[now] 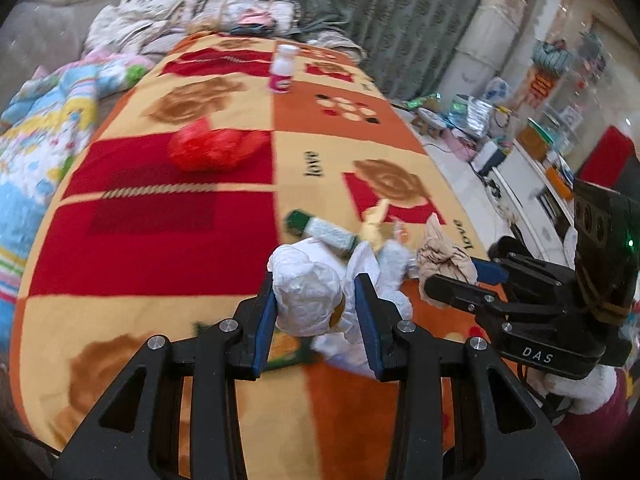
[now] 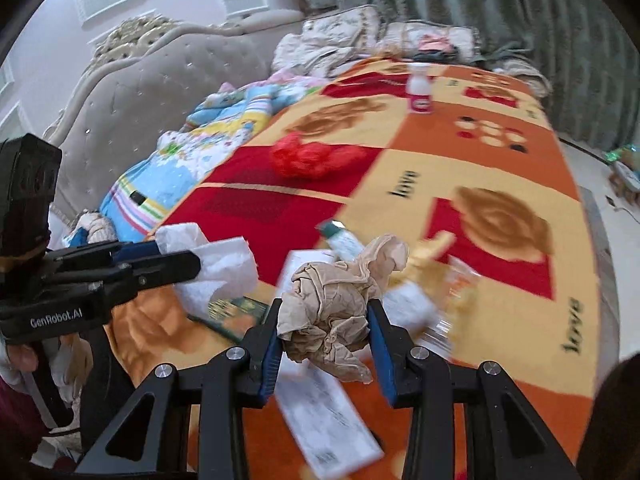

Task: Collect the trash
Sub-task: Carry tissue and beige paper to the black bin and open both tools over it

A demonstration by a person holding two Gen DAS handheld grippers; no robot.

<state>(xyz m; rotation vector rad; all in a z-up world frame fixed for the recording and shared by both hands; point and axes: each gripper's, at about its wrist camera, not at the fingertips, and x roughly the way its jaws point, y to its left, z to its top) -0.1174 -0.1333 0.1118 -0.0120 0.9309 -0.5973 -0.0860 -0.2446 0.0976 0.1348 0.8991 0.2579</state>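
Above the patterned blanket [image 1: 160,240] on the bed, a white tissue wad [image 1: 308,296] is clamped between the left gripper [image 1: 316,320] jaws and a crumpled beige paper [image 2: 328,308] between the right gripper [image 2: 326,344] jaws (held side by side), while the green-capped tube [image 1: 324,232], the nearest remaining trash, is seen just ahead, lying crosswise.

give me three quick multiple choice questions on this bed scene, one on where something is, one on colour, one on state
1. Where is the red plastic bag?
A. on the blanket
B. in the left tongs
C. on the floor

2. What colour is the wad in the right tongs?
A. green
B. beige
C. red

3. How is the small bottle at the far end?
A. lying flat
B. held
C. upright

Answers:
1 A, it lies on the patterned blanket.
2 B, the crumpled beige paper sits between the pads.
3 C, it stands cap up; the left tongs hold white tissue.
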